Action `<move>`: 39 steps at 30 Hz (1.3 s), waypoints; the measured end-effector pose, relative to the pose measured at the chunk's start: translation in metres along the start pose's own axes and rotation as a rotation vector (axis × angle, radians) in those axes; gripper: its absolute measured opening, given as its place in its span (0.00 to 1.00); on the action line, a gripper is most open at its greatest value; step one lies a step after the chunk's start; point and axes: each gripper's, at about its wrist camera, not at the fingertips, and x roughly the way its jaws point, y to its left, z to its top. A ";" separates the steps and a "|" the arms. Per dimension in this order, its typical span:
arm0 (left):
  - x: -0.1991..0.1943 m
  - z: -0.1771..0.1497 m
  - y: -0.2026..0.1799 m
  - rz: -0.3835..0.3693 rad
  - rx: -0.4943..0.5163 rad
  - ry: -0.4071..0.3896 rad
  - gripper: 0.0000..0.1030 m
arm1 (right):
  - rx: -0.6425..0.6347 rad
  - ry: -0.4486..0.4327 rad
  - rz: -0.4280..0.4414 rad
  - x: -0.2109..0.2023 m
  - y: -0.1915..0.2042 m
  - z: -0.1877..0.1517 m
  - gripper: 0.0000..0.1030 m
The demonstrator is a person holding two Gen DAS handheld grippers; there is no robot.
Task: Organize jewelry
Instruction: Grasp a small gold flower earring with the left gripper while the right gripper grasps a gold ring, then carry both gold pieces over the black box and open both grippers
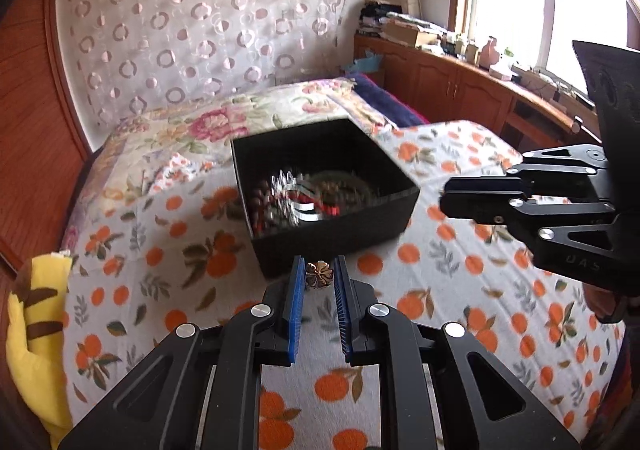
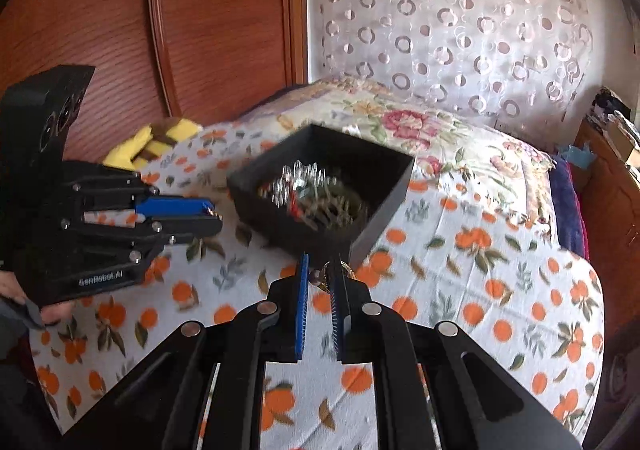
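- Bronze-coloured, flower-shaped metal piece [image 1: 319, 274] sits pinched between the blue ribbed pads of the left gripper [image 1: 319, 282], right at the tips, just short of the near wall of the square black open-top box [image 1: 332, 246].
- Right gripper [image 2: 324, 282] is also pressed together on sth small: a gold-toned metal item w/ a round bead end [image 2: 318, 277], held at the tips. Exact type too small to tell; prob an earring or clasp.
- Box [image 2: 380, 226] rests on the orange-print white bedsheet [image 1: 440, 290] and already holds a blurred tangle of beads, chains & a silver bangle.
- Both grippers flank the box, left and right, angled down toward it.
- Step in hand, as I read it: carry each piece clear w/o dropping.
- To do it well: keep squeeze steady, since both holds are at the very fingertips and could slip; move slow, no jerks; keep the 2 grippers apart so the pieces don't snag; lower close to the target spot before releasing.
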 end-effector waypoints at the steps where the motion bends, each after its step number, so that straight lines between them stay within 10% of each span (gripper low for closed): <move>1: -0.001 0.004 0.000 0.003 0.002 -0.008 0.13 | 0.001 -0.009 0.005 0.001 -0.002 0.005 0.11; 39: 0.065 0.072 0.038 0.052 -0.063 -0.006 0.14 | 0.070 -0.031 0.026 0.035 -0.049 0.040 0.14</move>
